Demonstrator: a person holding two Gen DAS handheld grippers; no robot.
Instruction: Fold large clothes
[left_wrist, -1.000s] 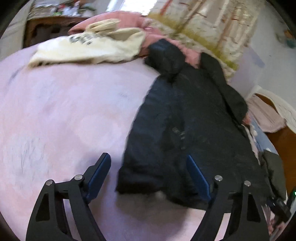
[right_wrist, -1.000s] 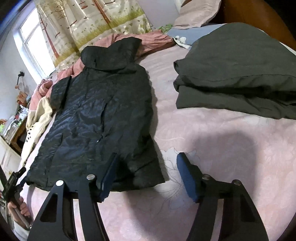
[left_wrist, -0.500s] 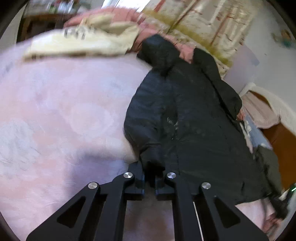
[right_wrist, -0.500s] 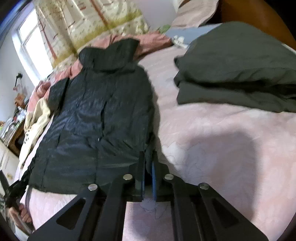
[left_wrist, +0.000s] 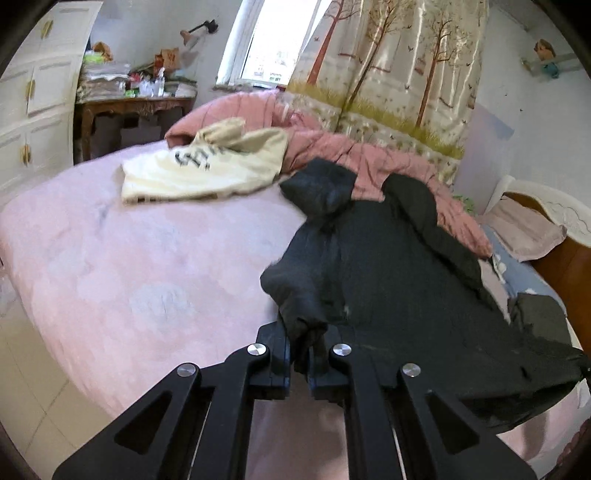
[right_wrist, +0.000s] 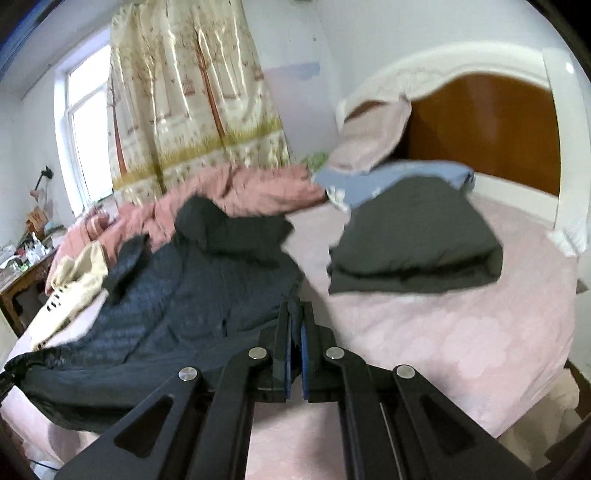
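Note:
A large black quilted jacket lies on the pink bed, hood toward the curtain. My left gripper is shut on the jacket's bottom left corner and holds it lifted off the bed. My right gripper is shut on the jacket at its bottom right corner, also raised. The hem hangs stretched between the two grippers above the mattress. The upper part and hood rest on the bed.
A cream garment lies at the far left of the bed. A pink quilt runs along the curtain side. A folded dark grey garment lies near the headboard. A cluttered wooden table stands by the window.
Both grippers were open over the hem a second ago. They shut on the two bottom corners, then lifted the hem off the bed and tilted up.

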